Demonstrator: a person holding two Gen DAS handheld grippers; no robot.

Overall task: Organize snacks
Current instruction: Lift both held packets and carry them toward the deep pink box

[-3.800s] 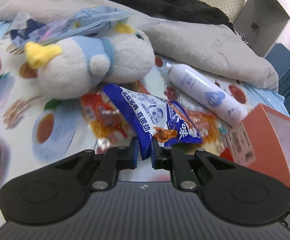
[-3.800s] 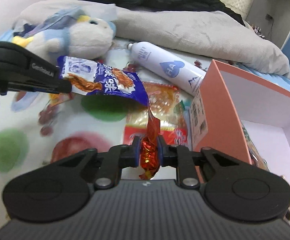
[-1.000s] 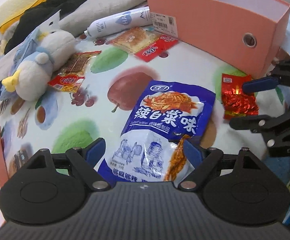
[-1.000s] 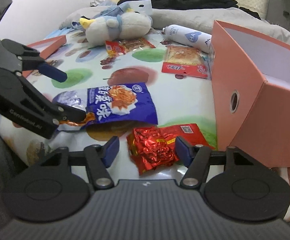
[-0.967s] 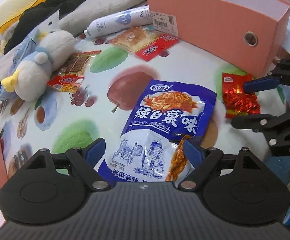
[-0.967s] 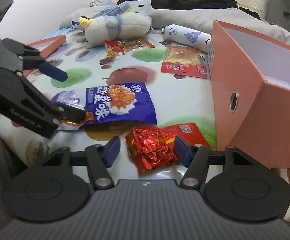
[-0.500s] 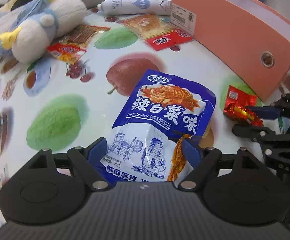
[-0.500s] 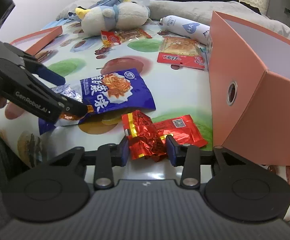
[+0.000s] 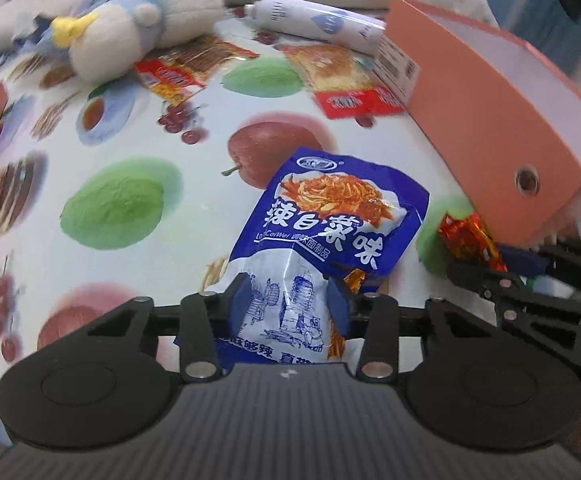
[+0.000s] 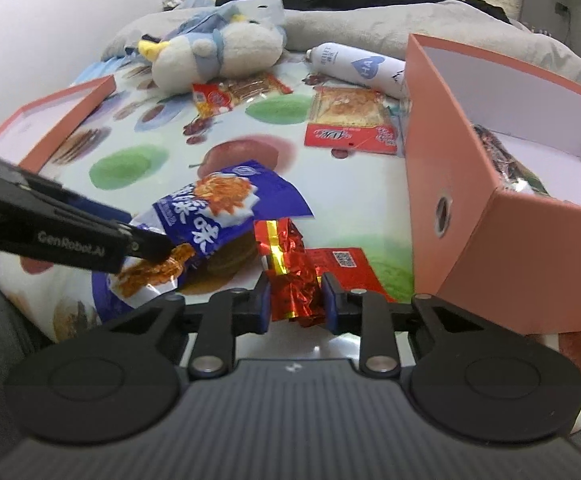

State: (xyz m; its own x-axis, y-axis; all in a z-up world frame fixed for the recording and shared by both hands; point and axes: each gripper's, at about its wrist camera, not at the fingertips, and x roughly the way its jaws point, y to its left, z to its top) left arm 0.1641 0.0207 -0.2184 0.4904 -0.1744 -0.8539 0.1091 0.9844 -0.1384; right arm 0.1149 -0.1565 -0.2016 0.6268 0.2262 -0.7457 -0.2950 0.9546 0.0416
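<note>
1. The left gripper (image 9: 288, 300) has its jaws closing on the near end of the blue snack packet (image 9: 330, 224); the pads press into both sides and the foil bulges up between them.
2. The right gripper (image 10: 295, 299) is also closing, pinching the crumpled end of the red foil packet (image 10: 290, 272), which touches both pads.
3. Both packets lie at the near edge of the fruit-print bedspread (image 9: 118, 200), the red one just beside the near corner of the open pink box (image 10: 470, 200).
4. A second ago both pairs of jaws stood wide, straddling the packets without touching them; both have since narrowed onto the wrappers, the left one later than the right.
5. The blue packet was flat then and is now buckled and lifted at its gripped end.
6. Toward the far edge, the plush toy (image 10: 218, 52), white bottle (image 10: 354, 64) and two other snack packs (image 10: 350, 120) lie as before.
</note>
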